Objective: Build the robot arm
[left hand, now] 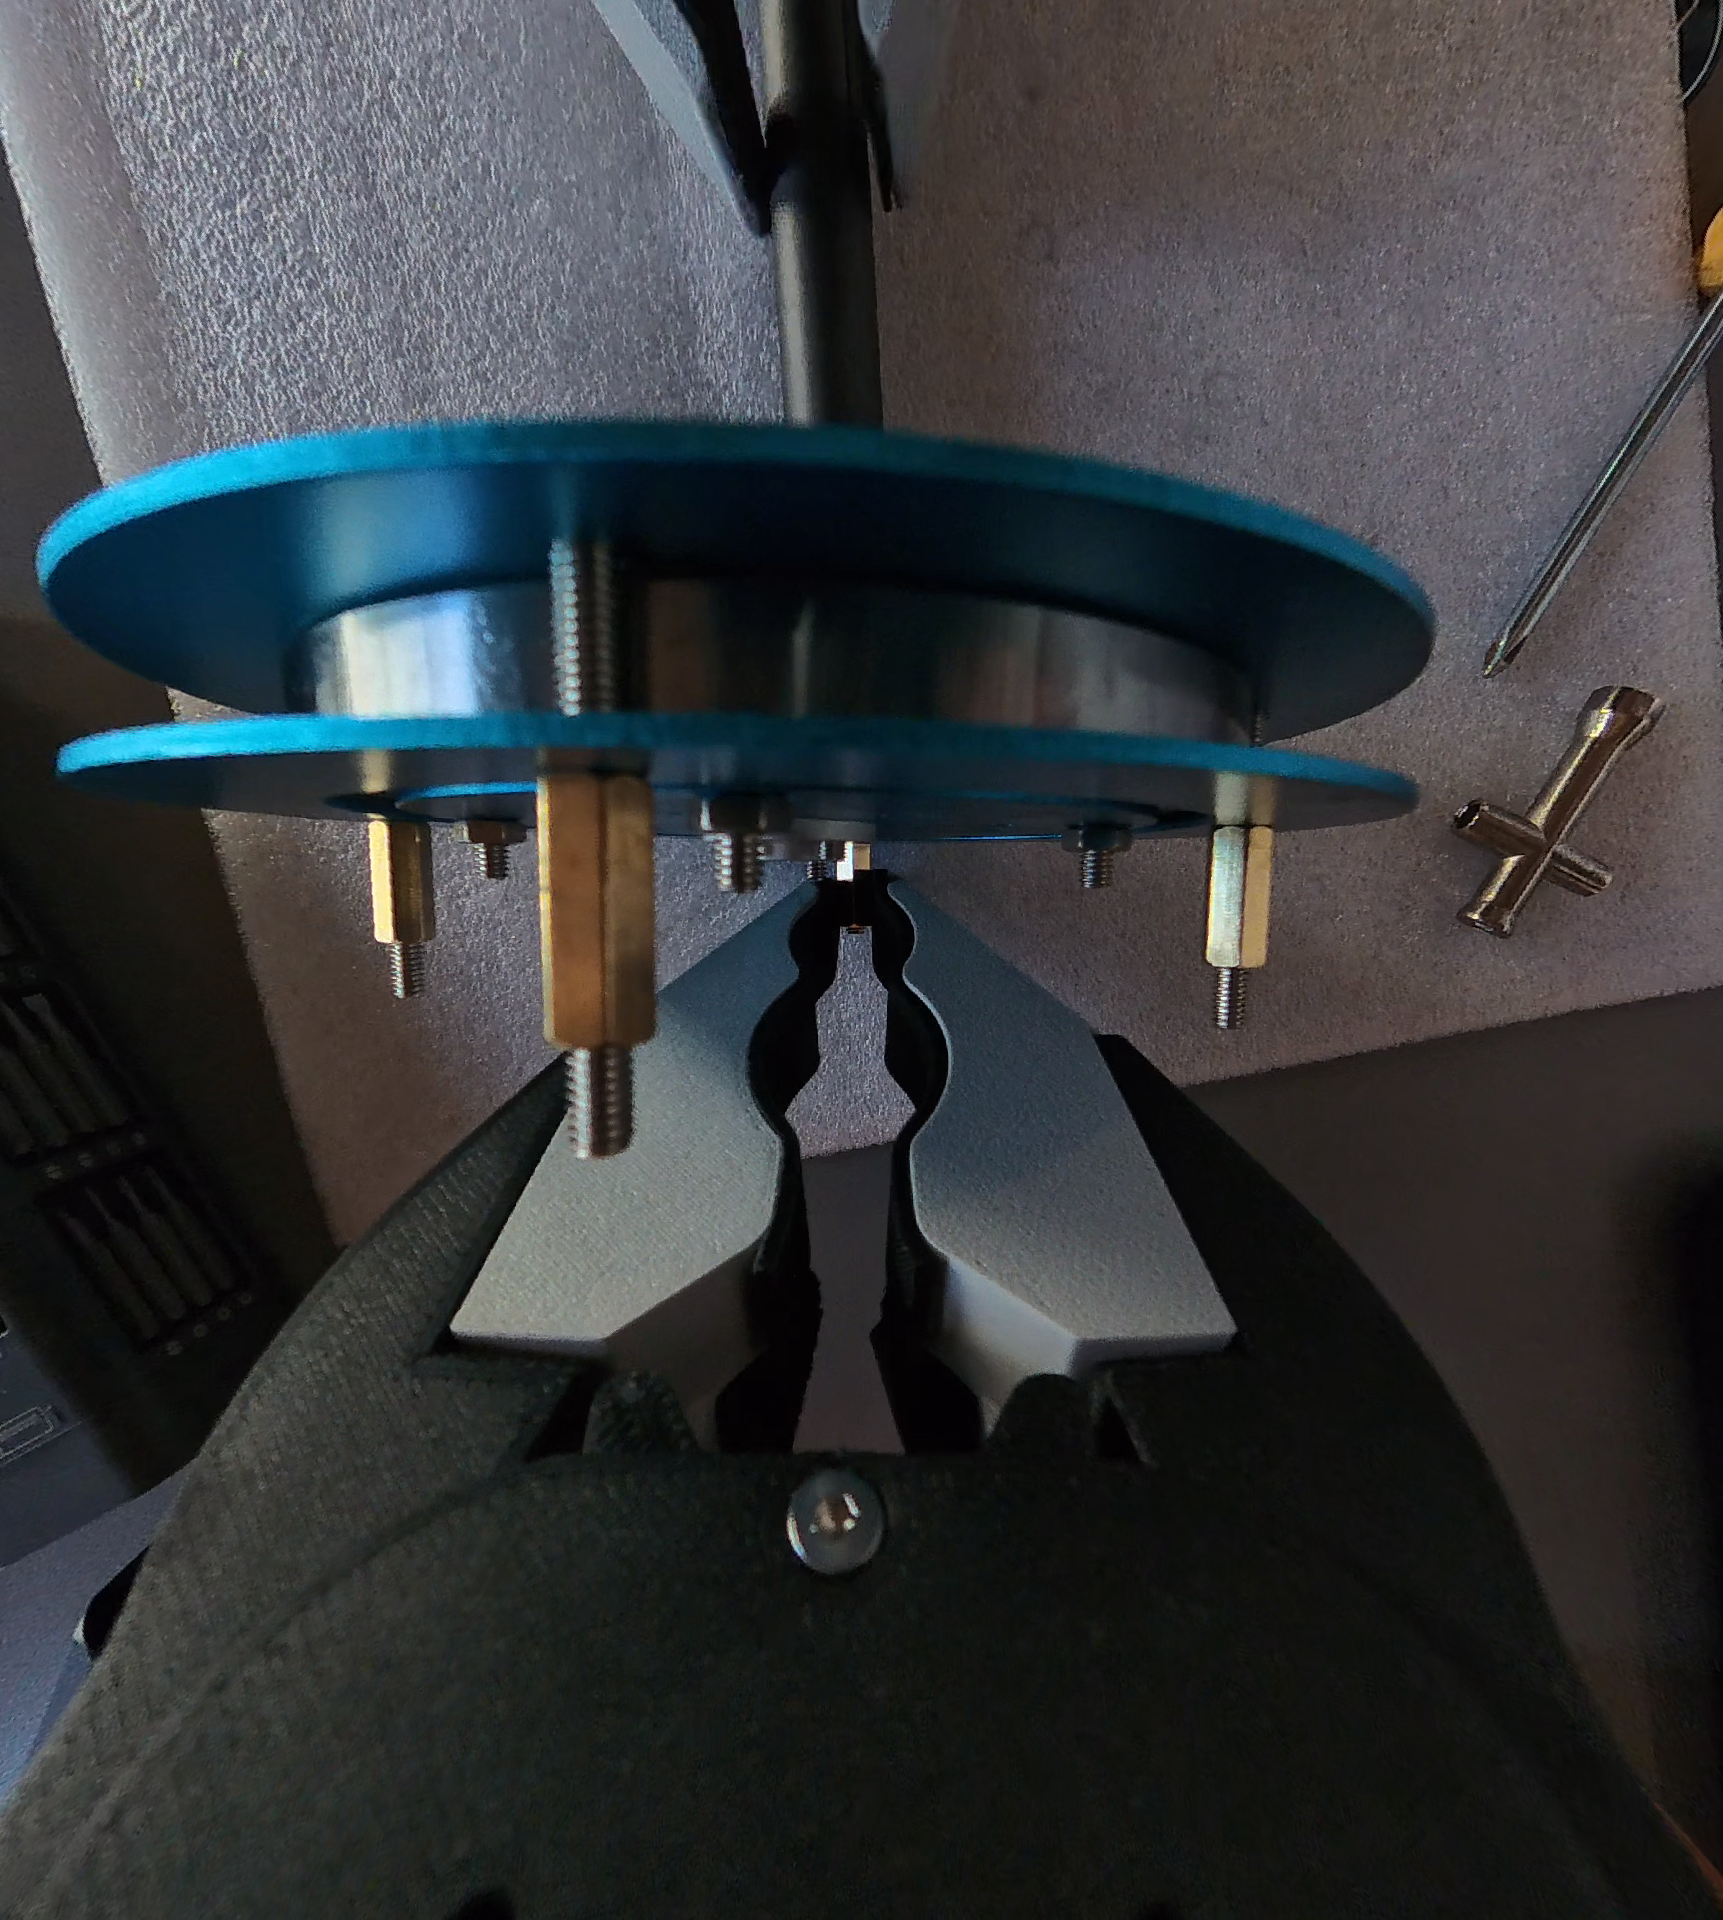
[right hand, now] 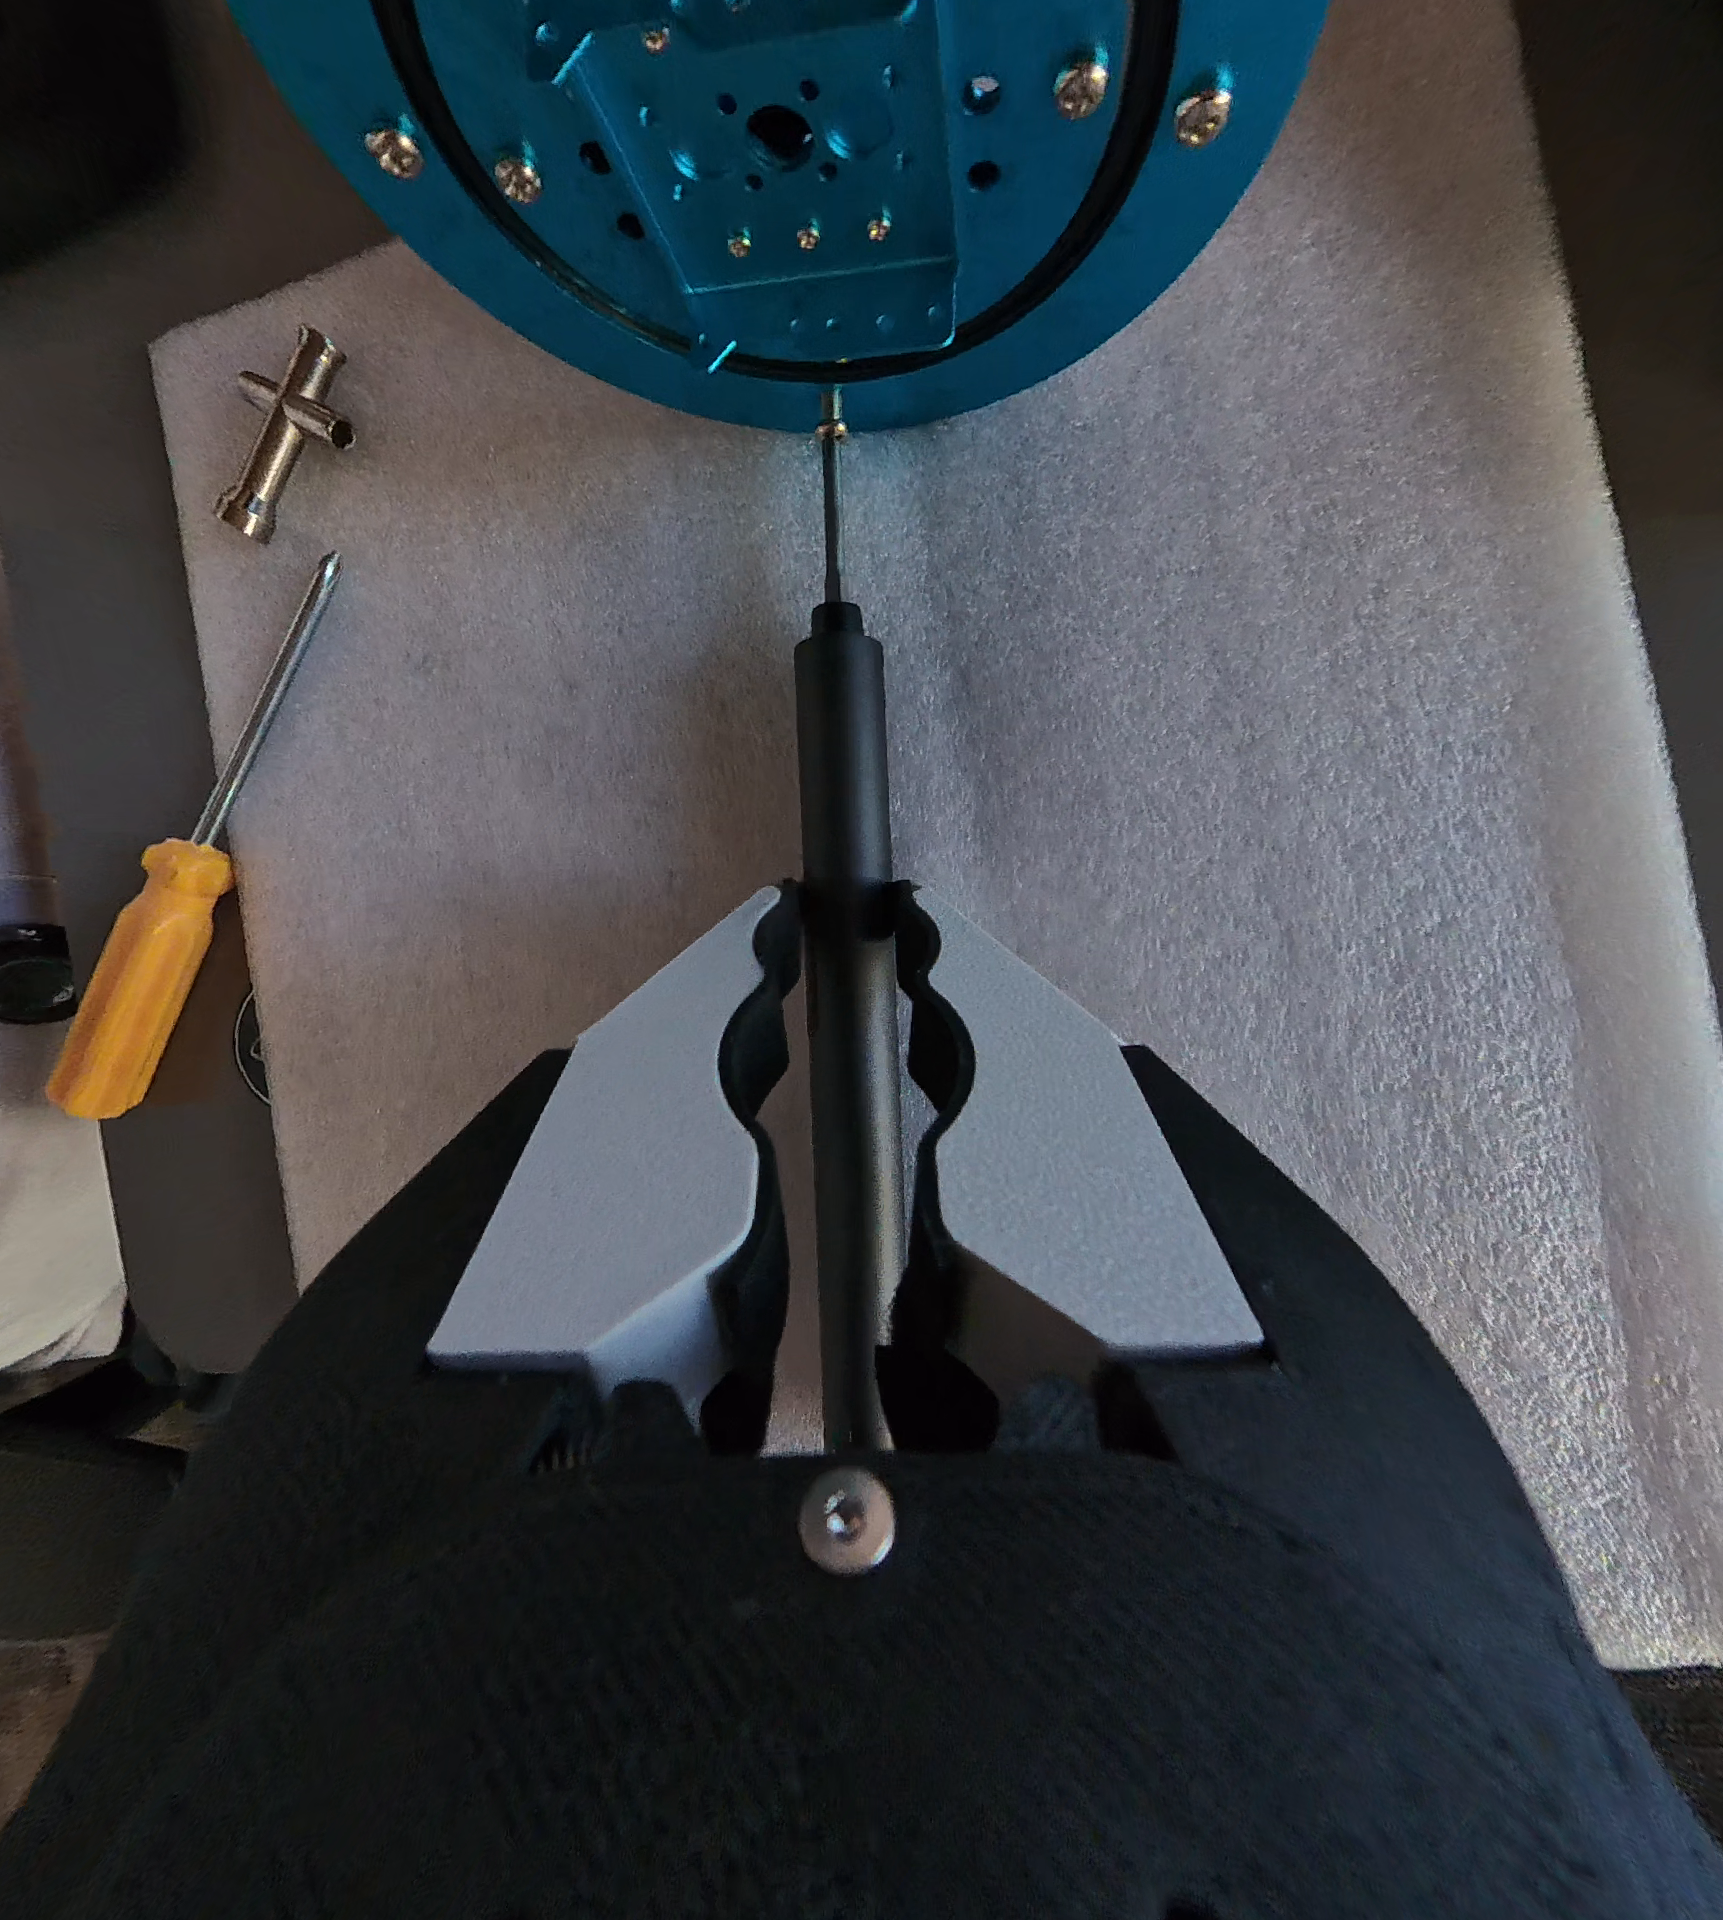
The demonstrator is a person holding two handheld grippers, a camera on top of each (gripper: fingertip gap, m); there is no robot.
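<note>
A blue round assembly of two discs around a silver ring, with brass standoffs sticking out, is held on edge above the foam pad. My left gripper is shut on a small brass standoff on the assembly's underside. My right gripper is shut on a black precision screwdriver. Its thin bit touches a small screw at the rim of the blue disc. The screwdriver also shows in the left wrist view, behind the discs.
A grey foam pad lies under everything. An orange-handled screwdriver and a metal cross wrench lie at its edge; they also show in the left wrist view, the wrench at right. A dark bit case sits at left. The gap from one gripper's tips to the other's is roughly 11 centimeters.
</note>
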